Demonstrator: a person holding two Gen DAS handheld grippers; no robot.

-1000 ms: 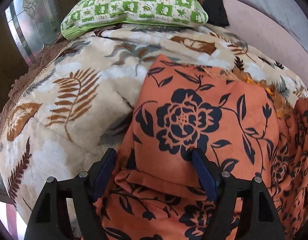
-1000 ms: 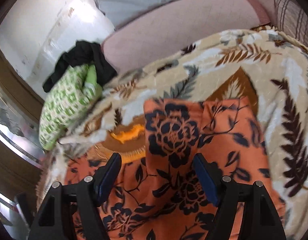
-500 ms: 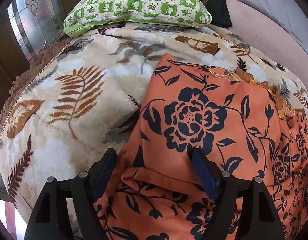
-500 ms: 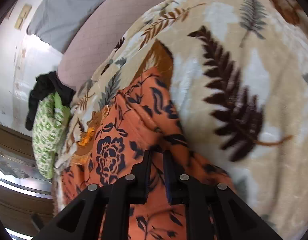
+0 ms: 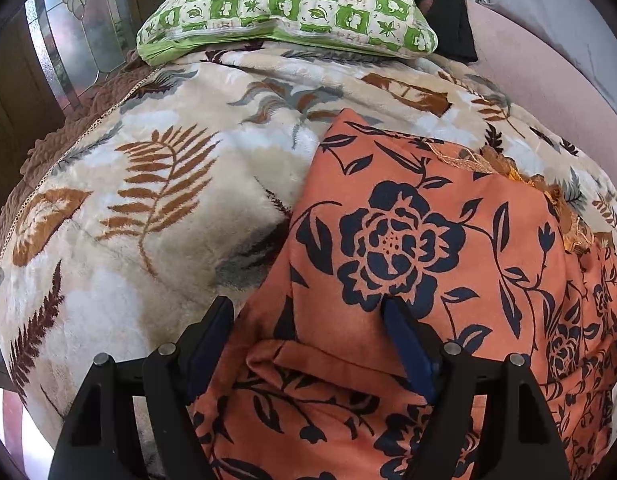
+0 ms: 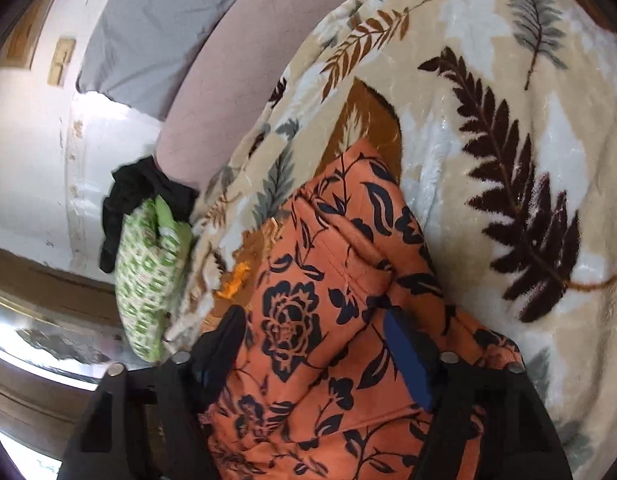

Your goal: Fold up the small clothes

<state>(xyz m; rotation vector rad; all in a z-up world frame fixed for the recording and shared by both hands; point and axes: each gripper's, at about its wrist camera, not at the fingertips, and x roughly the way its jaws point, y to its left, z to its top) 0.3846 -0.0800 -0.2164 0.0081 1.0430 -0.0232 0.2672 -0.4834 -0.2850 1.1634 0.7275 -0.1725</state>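
Note:
An orange garment with dark blue flowers (image 5: 408,240) lies folded on a leaf-patterned blanket (image 5: 148,200). My left gripper (image 5: 308,312) stands open over the garment's near left edge, one finger on the blanket side and one on the cloth. In the right wrist view the same garment (image 6: 336,248) stretches away with a raised fold along its right side. My right gripper (image 6: 310,320) is opening above it. Cloth lies between its fingers, but the pads do not press on it.
A green checked pillow (image 5: 288,4) and a black cloth (image 5: 448,12) lie at the blanket's far end. A pink sheet (image 6: 236,80) and a grey pillow (image 6: 156,32) lie beyond. A glass-paned door (image 5: 68,40) stands to the left. The blanket (image 6: 488,120) extends to the right.
My right gripper swung right and rolled, shut on the garment's fold half a second ago, and now stands open again. The left gripper stayed put and open.

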